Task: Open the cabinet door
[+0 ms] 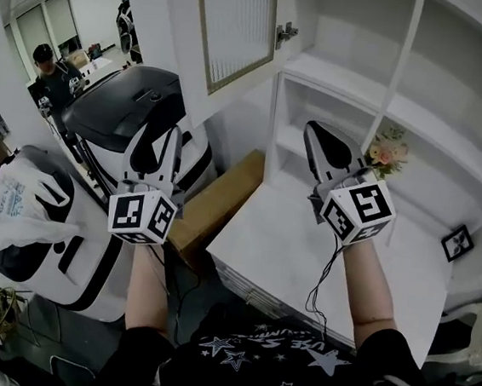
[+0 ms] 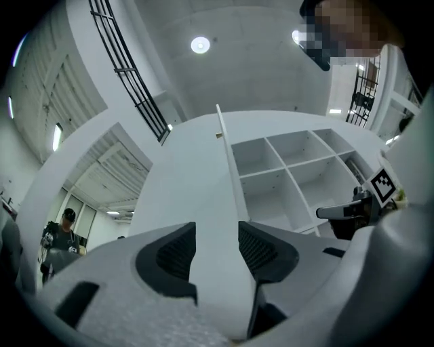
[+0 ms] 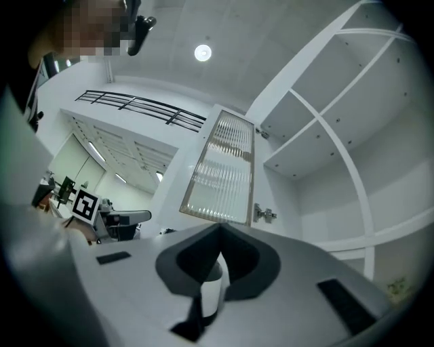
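The cabinet door (image 1: pixel 235 24), a white frame with ribbed glass, stands swung open above both grippers, and its hinge (image 1: pixel 285 34) shows at the cabinet's edge. In the right gripper view the door (image 3: pixel 222 169) hangs overhead with the hinge (image 3: pixel 263 214) beside it. My left gripper (image 1: pixel 158 142) is low at the left, below the door, open with nothing between its jaws. Its view looks up at a white panel edge (image 2: pixel 227 169) far beyond the gripper (image 2: pixel 217 249). My right gripper (image 1: pixel 317 134) is over the white counter, shut and empty, tips meeting (image 3: pixel 218 234).
Open white shelves (image 1: pixel 388 92) fill the right. A small flower bunch (image 1: pixel 388 152) and a framed marker (image 1: pixel 458 242) sit on the counter (image 1: pixel 286 253). A cardboard box (image 1: pixel 219 198) and black-and-white machines (image 1: pixel 121 115) stand at the left. A person (image 1: pixel 52 78) stands far behind.
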`<state>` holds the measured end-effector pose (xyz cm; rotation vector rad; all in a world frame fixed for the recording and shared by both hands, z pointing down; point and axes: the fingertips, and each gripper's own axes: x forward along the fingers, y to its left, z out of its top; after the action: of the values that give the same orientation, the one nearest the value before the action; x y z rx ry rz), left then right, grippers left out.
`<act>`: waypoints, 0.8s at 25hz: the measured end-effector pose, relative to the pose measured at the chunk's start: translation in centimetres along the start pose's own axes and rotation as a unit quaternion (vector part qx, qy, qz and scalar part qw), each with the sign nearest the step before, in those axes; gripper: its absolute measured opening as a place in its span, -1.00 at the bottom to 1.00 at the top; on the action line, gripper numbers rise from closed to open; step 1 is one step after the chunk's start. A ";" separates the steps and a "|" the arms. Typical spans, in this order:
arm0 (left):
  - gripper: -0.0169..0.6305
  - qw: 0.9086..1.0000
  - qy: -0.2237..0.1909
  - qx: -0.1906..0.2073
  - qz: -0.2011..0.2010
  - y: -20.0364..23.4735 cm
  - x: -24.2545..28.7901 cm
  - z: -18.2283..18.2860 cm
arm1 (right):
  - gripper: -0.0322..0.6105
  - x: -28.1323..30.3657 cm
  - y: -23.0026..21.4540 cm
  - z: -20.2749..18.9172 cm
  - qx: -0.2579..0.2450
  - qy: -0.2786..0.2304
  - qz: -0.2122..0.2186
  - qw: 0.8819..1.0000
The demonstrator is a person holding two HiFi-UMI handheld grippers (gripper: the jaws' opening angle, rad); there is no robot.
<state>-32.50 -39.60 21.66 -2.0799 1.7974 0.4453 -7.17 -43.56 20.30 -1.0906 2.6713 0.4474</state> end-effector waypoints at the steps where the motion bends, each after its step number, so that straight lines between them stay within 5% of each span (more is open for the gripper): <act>1: -0.33 1.000 0.008 0.000 0.004 -0.9 -0.9 -0.4 | -0.88 -1.1 0.2 -0.2 0.002 0.001 0.003 1.000; 12: -0.39 0.995 0.097 -0.015 0.013 -13.3 -11.1 -5.0 | -0.88 -13.7 0.5 -2.7 0.031 0.034 0.021 0.999; 20: -0.51 0.982 0.176 -0.058 -0.029 -21.5 -16.4 -10.1 | -0.88 -19.1 0.9 -5.3 0.072 0.058 0.016 0.996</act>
<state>-13.48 -27.07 39.43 -2.4084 1.9331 0.1751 5.15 -32.60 31.39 -1.0624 2.7745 0.2000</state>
